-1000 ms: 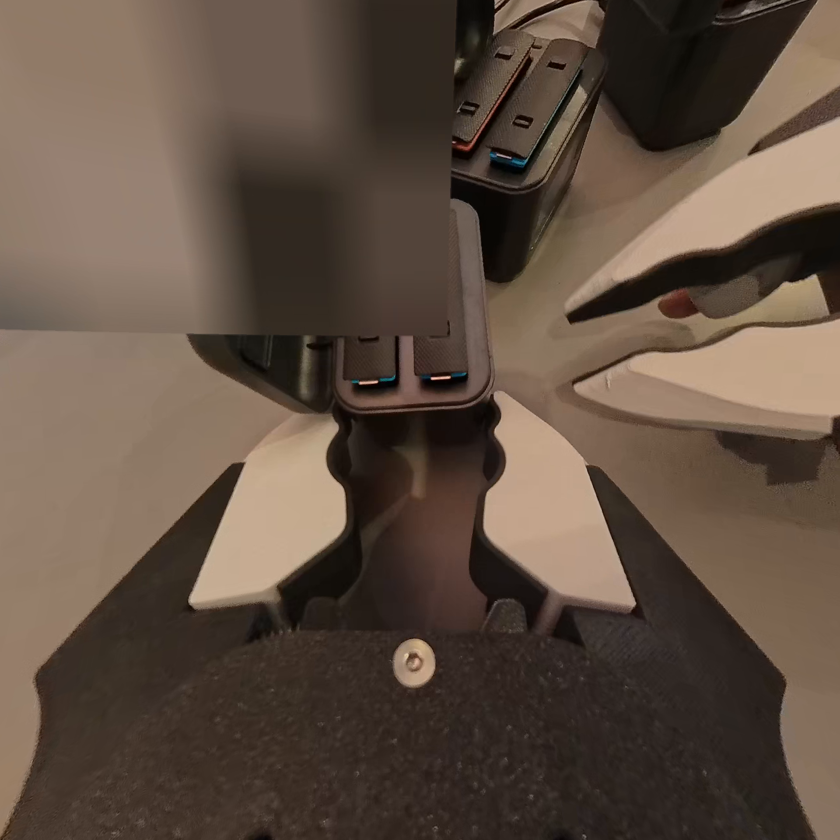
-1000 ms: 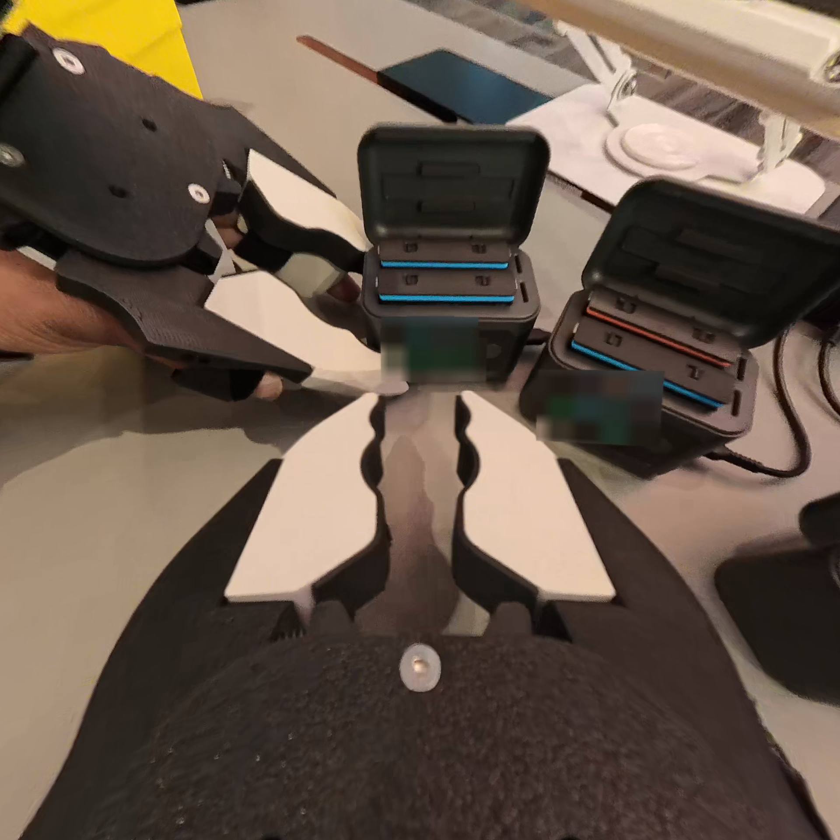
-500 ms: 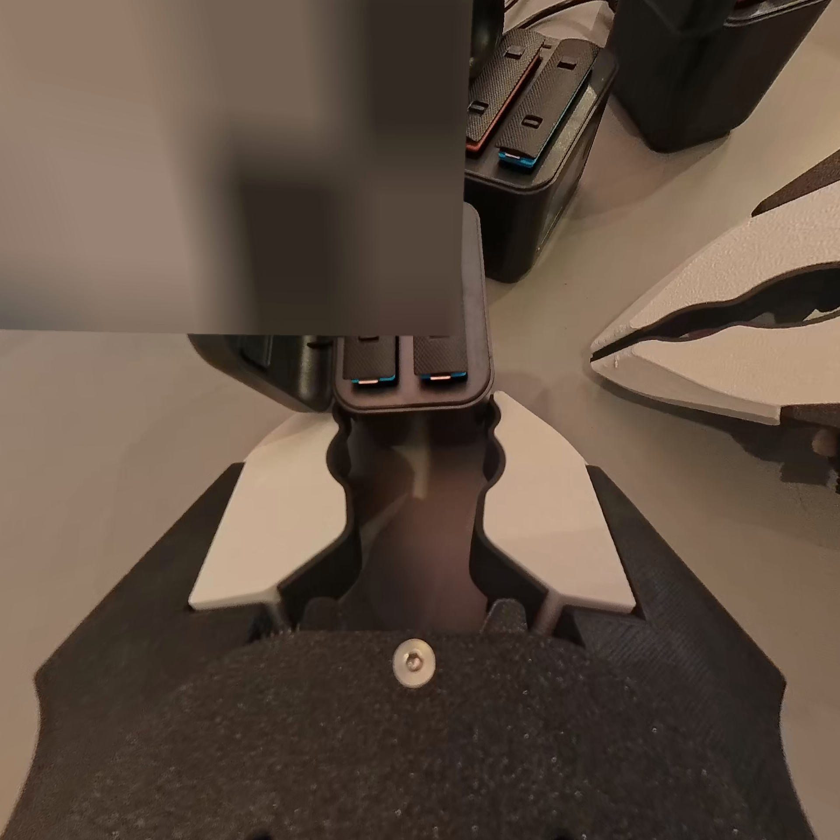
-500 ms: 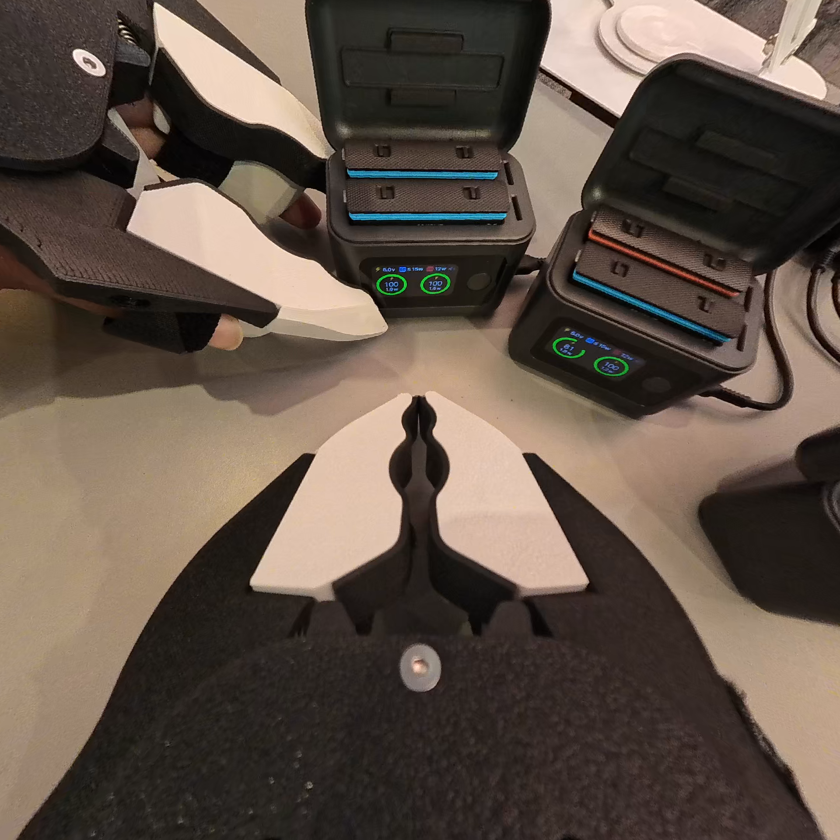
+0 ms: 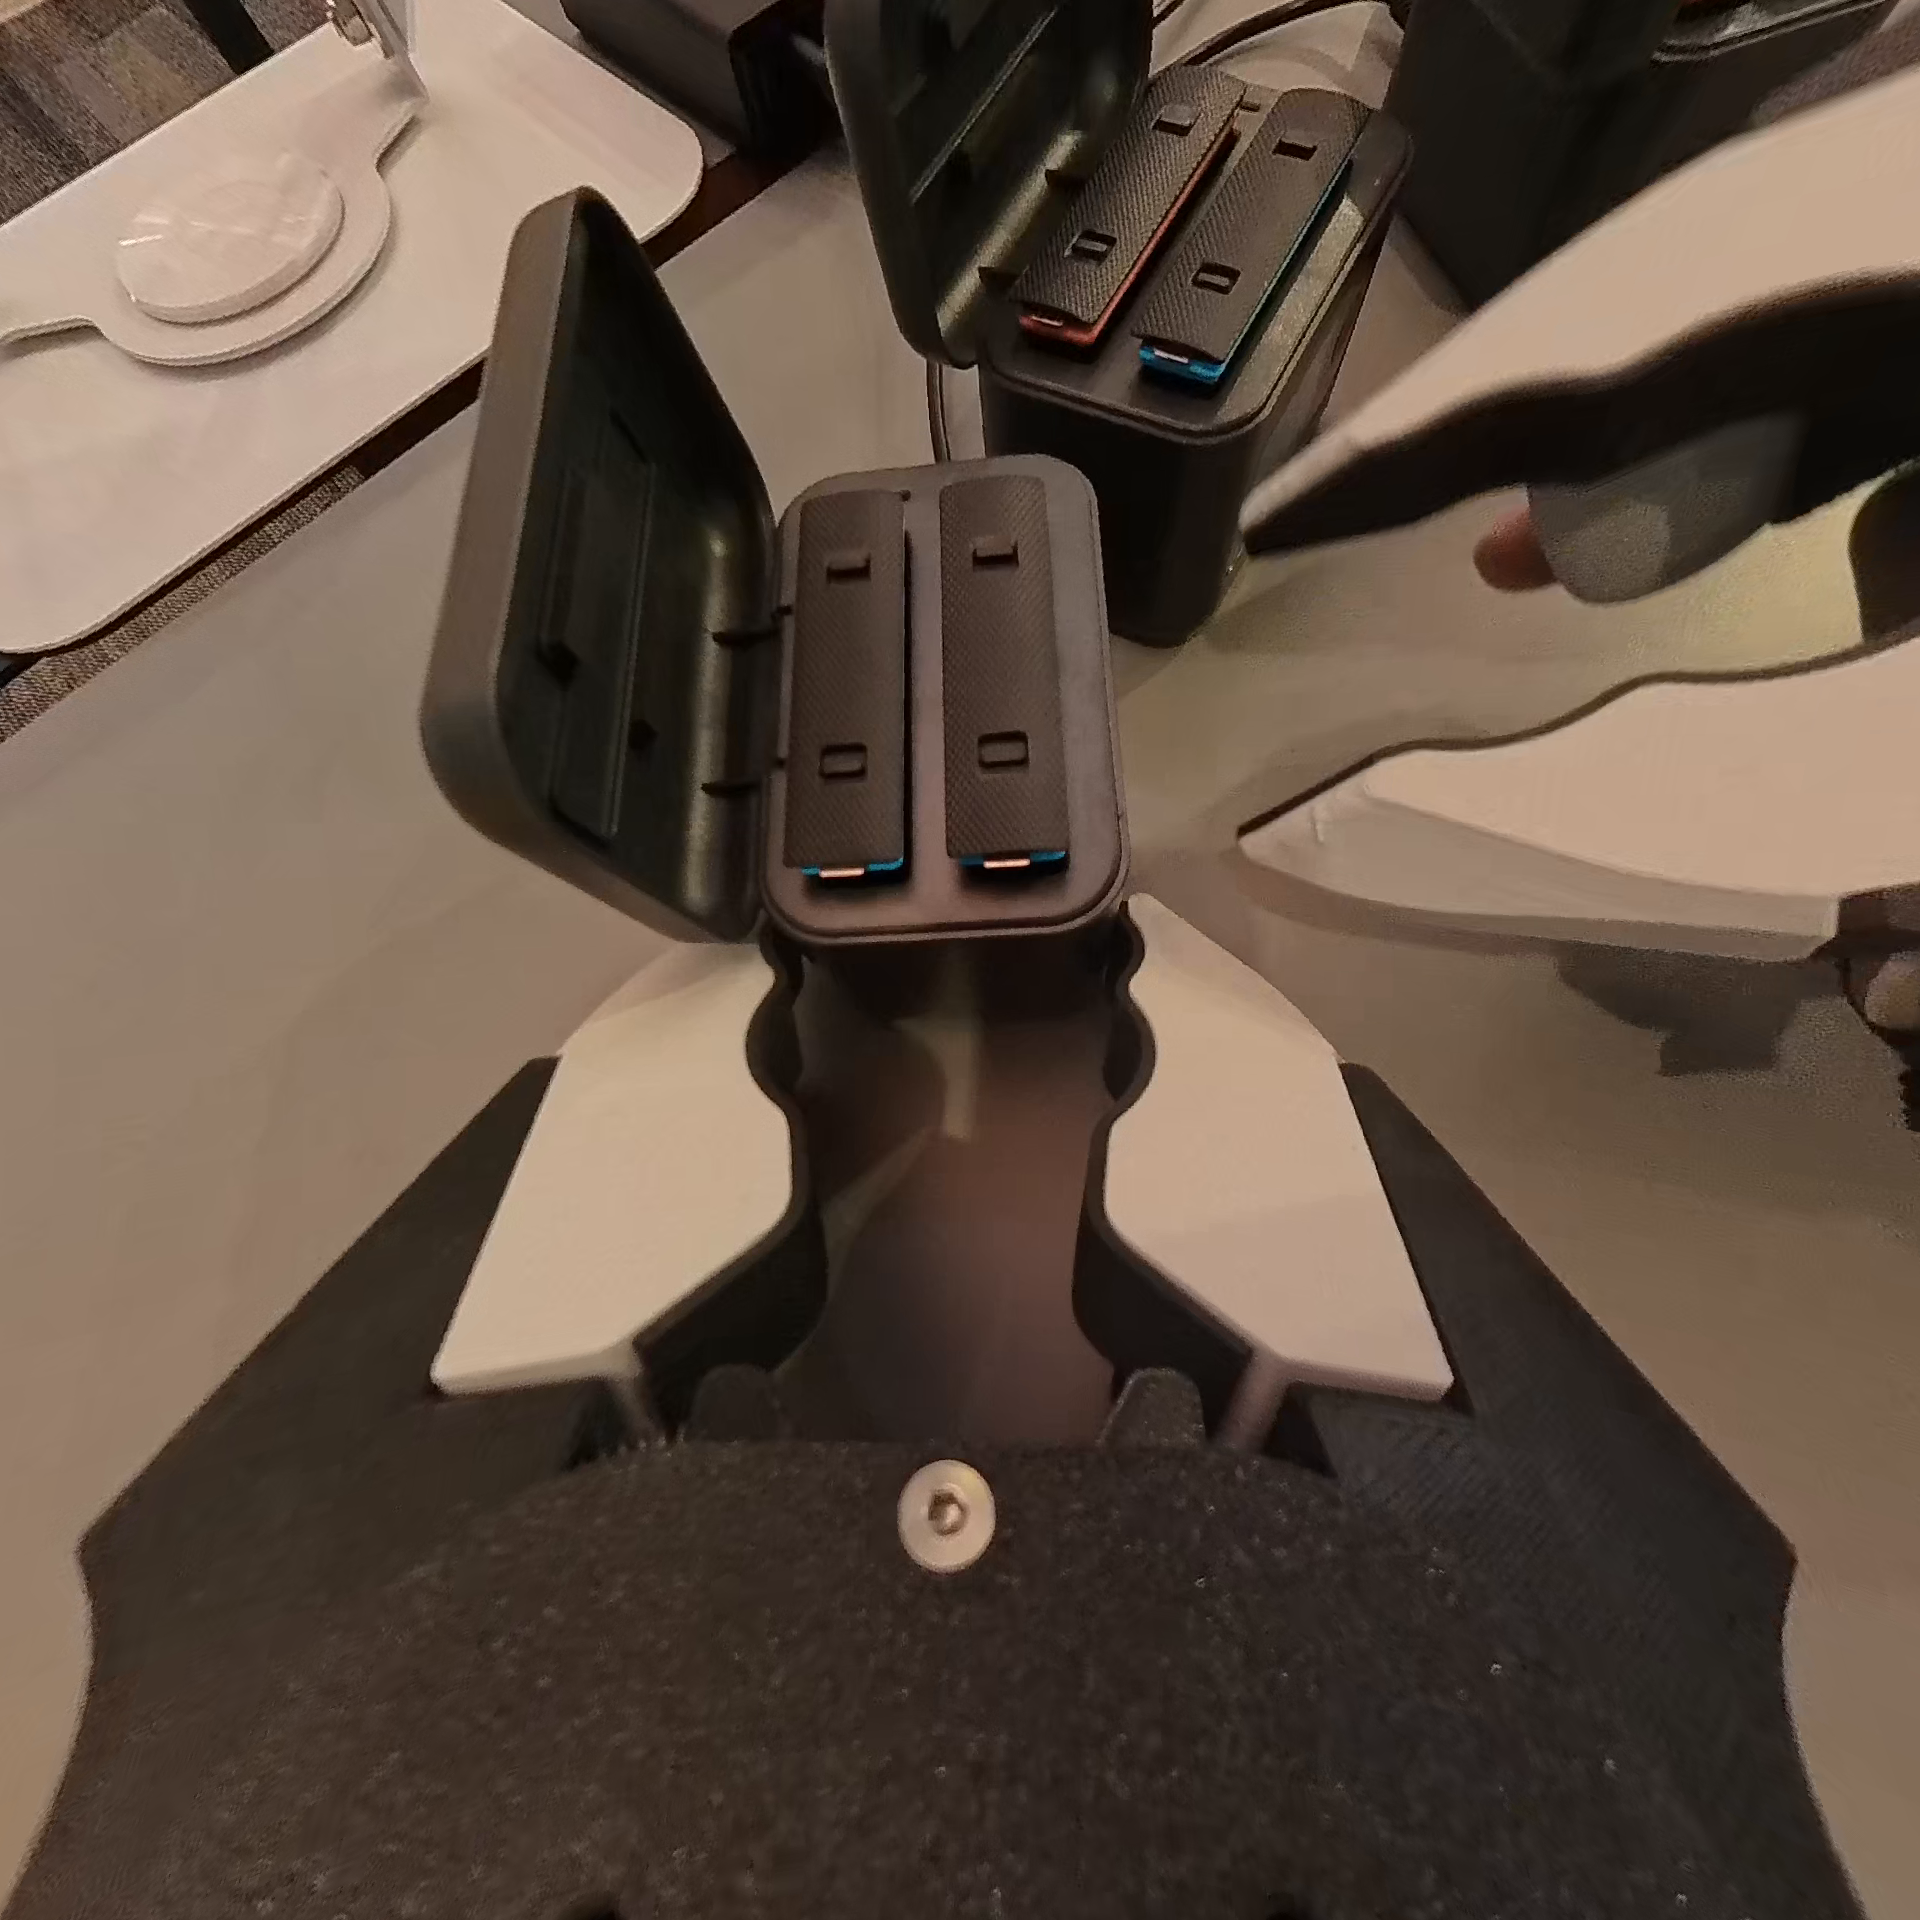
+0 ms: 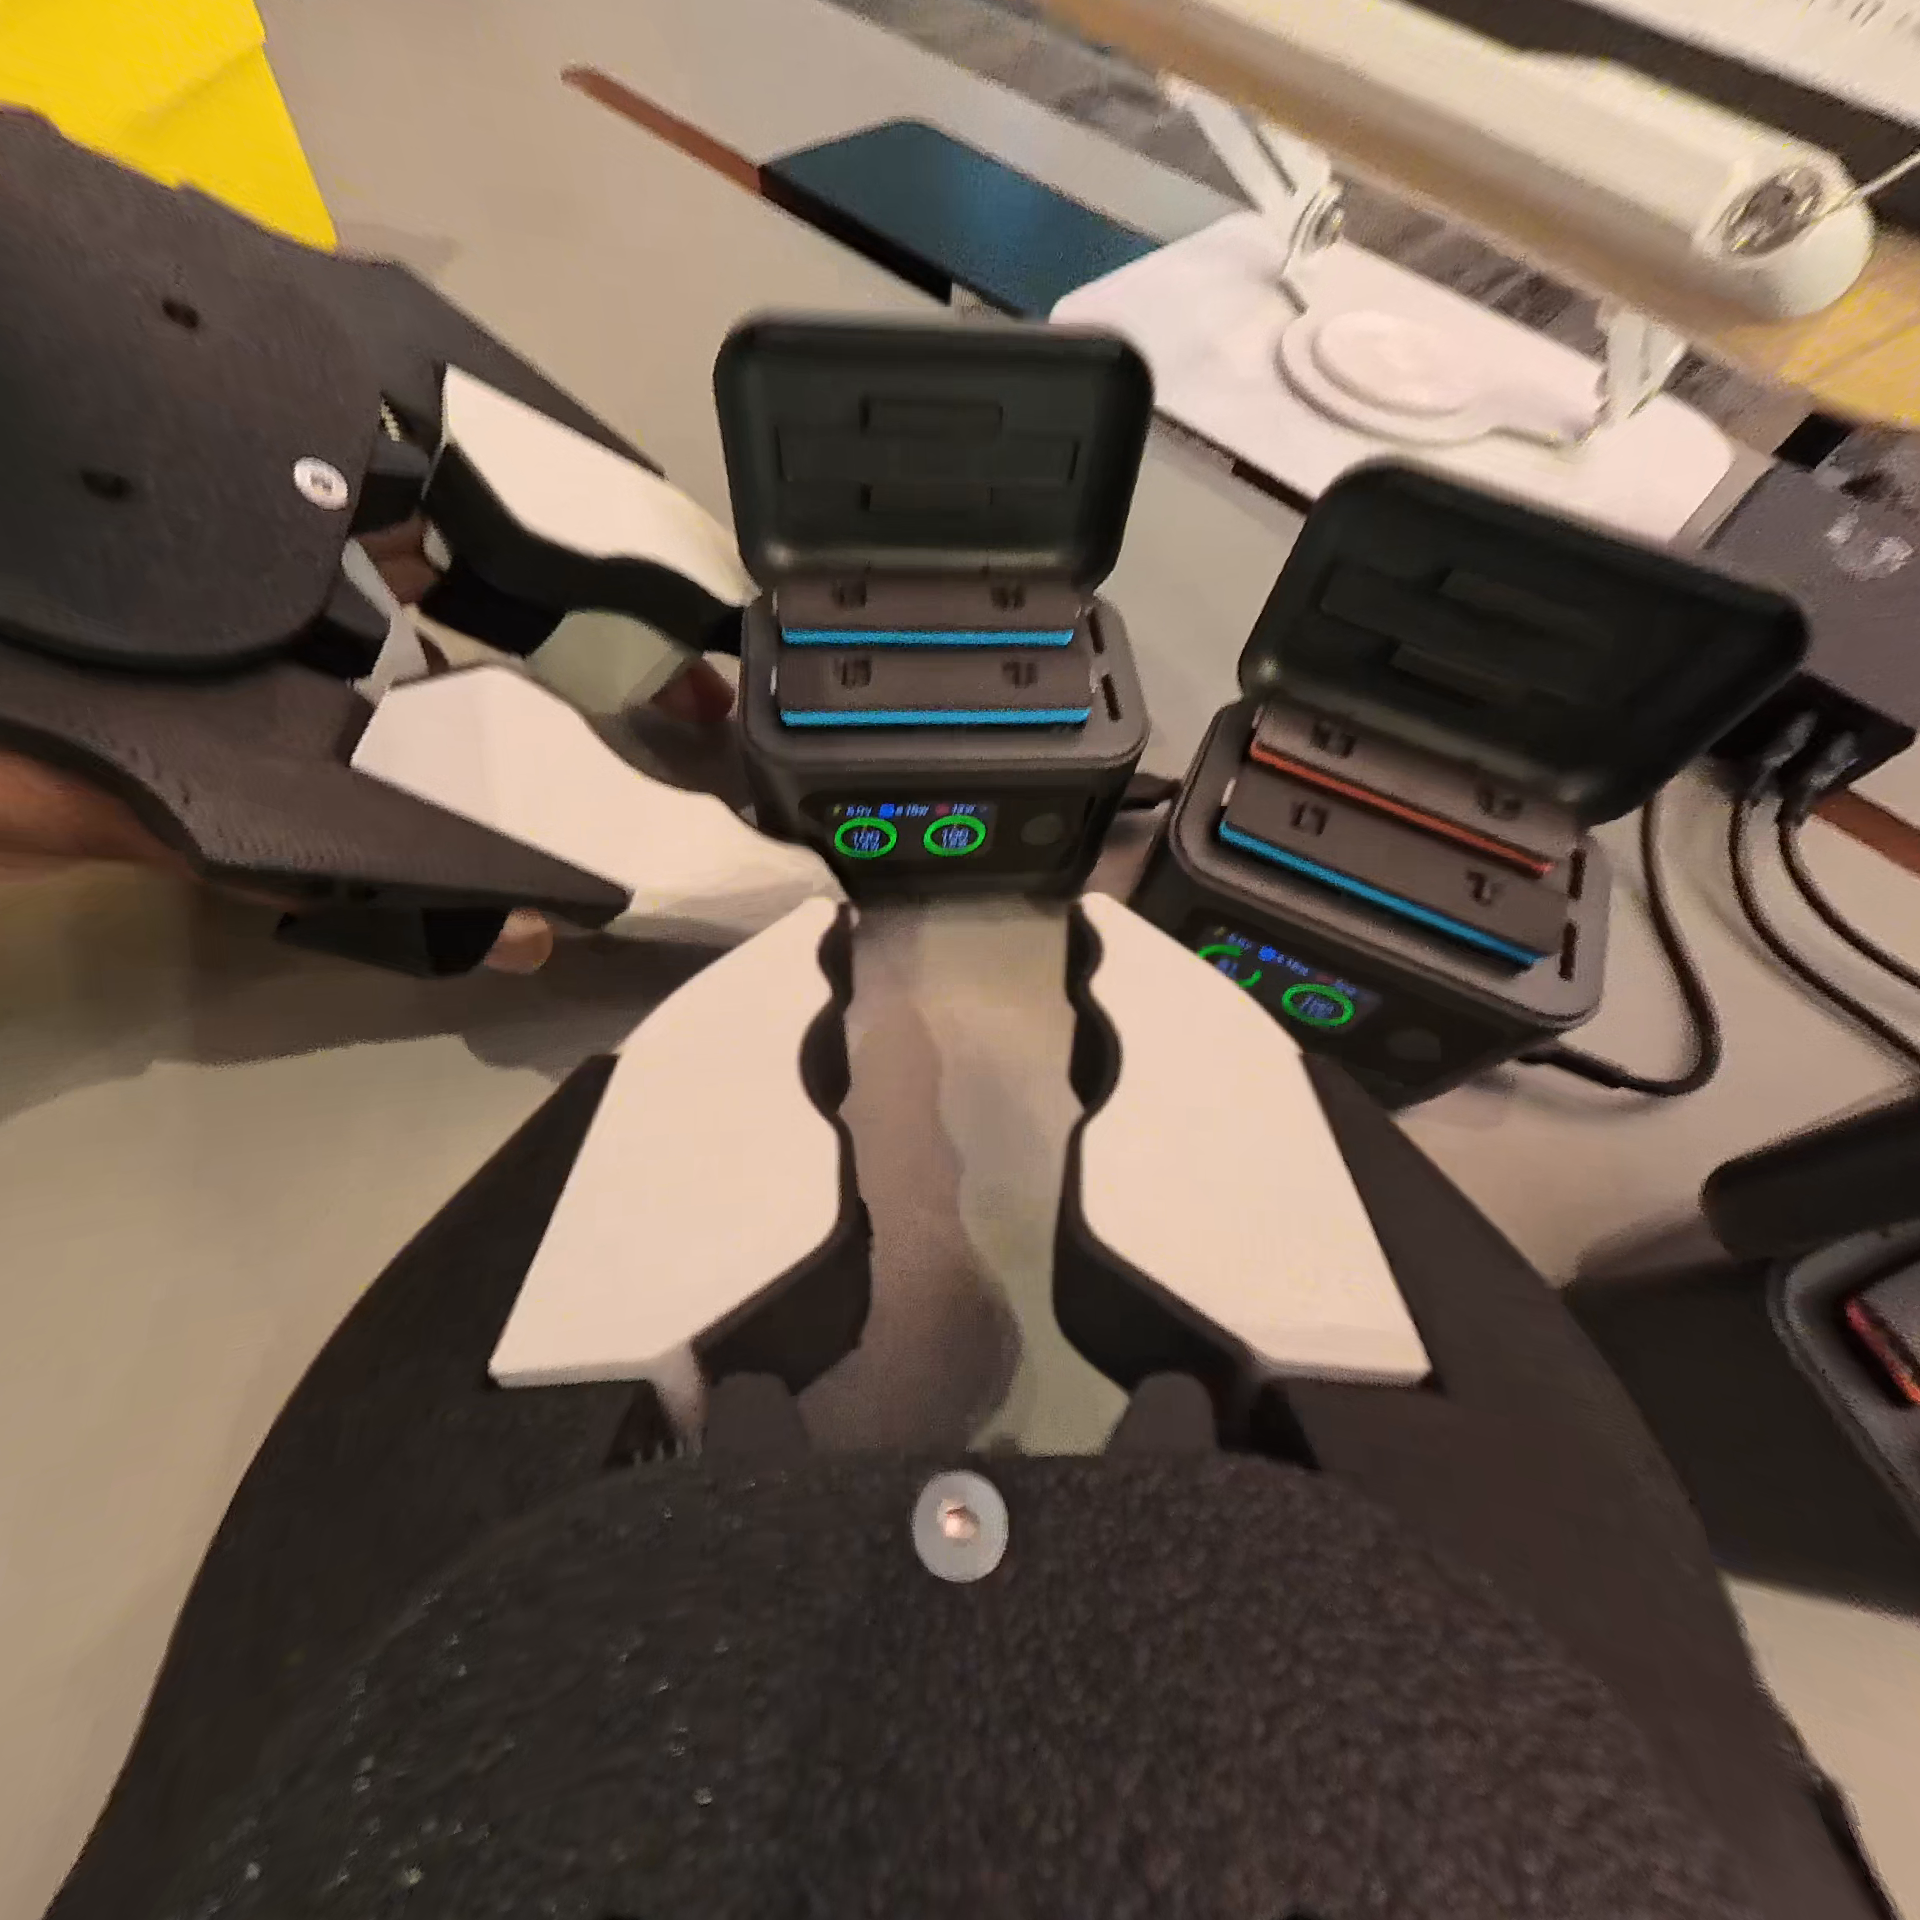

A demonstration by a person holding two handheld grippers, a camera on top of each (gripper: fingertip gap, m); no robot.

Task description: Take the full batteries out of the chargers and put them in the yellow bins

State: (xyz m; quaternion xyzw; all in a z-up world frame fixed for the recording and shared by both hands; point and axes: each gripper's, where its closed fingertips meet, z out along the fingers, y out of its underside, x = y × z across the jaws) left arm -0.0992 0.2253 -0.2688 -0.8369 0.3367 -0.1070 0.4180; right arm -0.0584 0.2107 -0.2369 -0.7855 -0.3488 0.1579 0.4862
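Far left, at the back of the grey table [image 6: 260, 1195]: a yellow bin [image 6: 135, 104], only one corner in view. Next over, the left gripper [image 5: 948, 925], clamped front and back on the first charger [image 6: 1049, 831], which stands on the table with its lid tipped up. Seated in its two slots, side by side: two blue-edged batteries [image 6: 925, 681], with two green rings lit on the small screen below. Dead centre, facing that same charger from the front: the right gripper [image 6: 956, 914], fingers spread wide, nothing between them, tips just short of the screen. Just beside the first, to the right: a second charger [image 6: 1434, 1049], lid also up, holding an orange-edged battery [image 6: 1392, 790] behind a blue-edged battery [image 6: 1382, 883]. Farther right, black cables [image 6: 1688, 987] running back across the table. At the far right edge, part of a third charger [image 6: 1860, 1309], blurred and cut off by the frame.
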